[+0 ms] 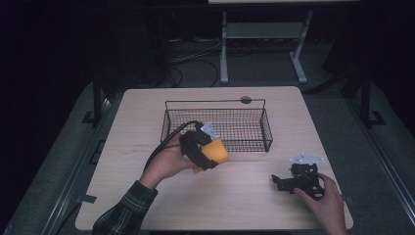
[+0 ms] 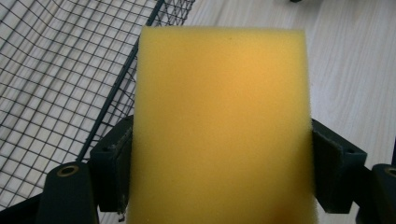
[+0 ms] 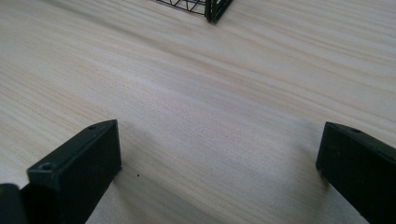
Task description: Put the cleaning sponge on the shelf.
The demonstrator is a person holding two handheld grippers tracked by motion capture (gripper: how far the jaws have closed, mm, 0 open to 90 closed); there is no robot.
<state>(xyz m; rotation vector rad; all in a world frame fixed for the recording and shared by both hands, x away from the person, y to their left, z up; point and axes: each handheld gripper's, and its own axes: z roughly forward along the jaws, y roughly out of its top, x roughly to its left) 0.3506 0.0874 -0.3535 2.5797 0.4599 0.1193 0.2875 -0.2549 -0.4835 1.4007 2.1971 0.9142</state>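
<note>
At nine o'clock on the table (image 1: 122,196): left gripper (image 1: 208,149) clenched on a yellow sponge (image 1: 216,151), held above the wood just outside the front wall of the wire basket (image 1: 266,132). Basket toward twelve o'clock from the sponge, long axis nine to three, probably next. At four o'clock: right gripper (image 1: 286,182) resting low, jaws spread, nothing between.

The table (image 1: 147,127) was pale wood with a fine straight grain, smooth and matt. The basket (image 1: 244,128) on it was thin black wire in an open grid. The sponge (image 2: 219,126) was yellow foam, soft-looking and finely pored, dull all over. Both the left gripper (image 1: 208,149) and the right gripper (image 3: 219,172) had jaws of black matt plastic. The sleeve (image 1: 125,210) at the near left was checked cloth.
</note>
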